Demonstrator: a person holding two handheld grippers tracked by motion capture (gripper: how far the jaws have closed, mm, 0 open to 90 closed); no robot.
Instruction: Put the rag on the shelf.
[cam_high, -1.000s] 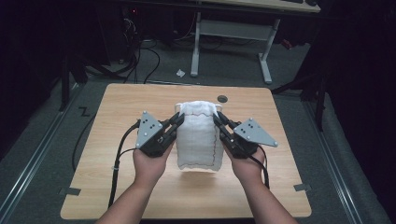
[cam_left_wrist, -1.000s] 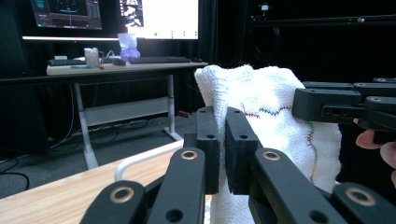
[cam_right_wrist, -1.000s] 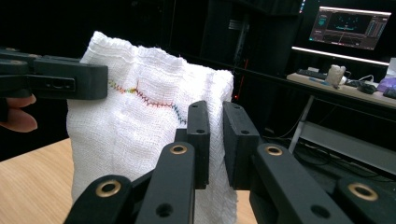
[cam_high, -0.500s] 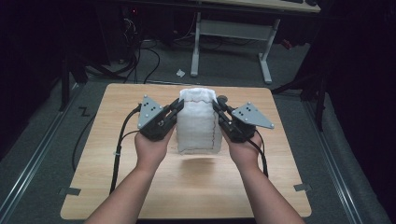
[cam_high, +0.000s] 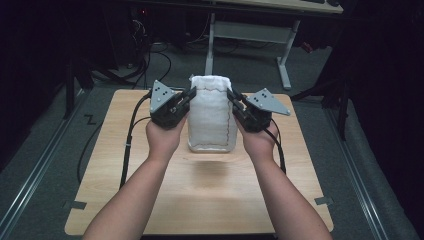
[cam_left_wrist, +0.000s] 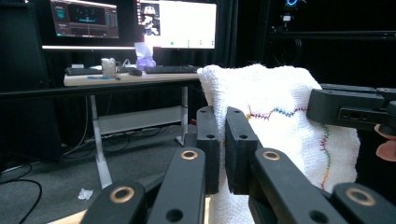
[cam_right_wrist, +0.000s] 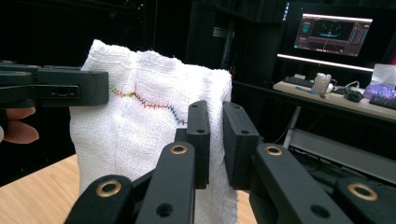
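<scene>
Cloth hangs lifted above the desk, its shadow on the wood below the hem. It is held at the two top corners and looks folded, with coloured zigzag stitching along the edges.

Left gripper: jaws nearly together, pinching the cloth's left upper edge; the left gripper view shows fabric running into the narrow gap between them. Right gripper: same on the opposite edge, jaws clamped on the fabric in its own view. Both grasp the cloth.

Step in hand, as a judgement: holding the cloth up taut, probably to shake it out, unfold it or lay it flat.

To do it well:
- Keep both grips level, so the top edge stays straight and the hem hangs square.
- Hold steady tension between the grippers; too much pull may slip the thin weave out of the jaws.
- If laying down, lower the hem first and drag back toward the person so it spreads without wrinkles.
- Release both sides together.

Risk: grips look shallow, near the edge; a jerk could drop one corner.
</scene>
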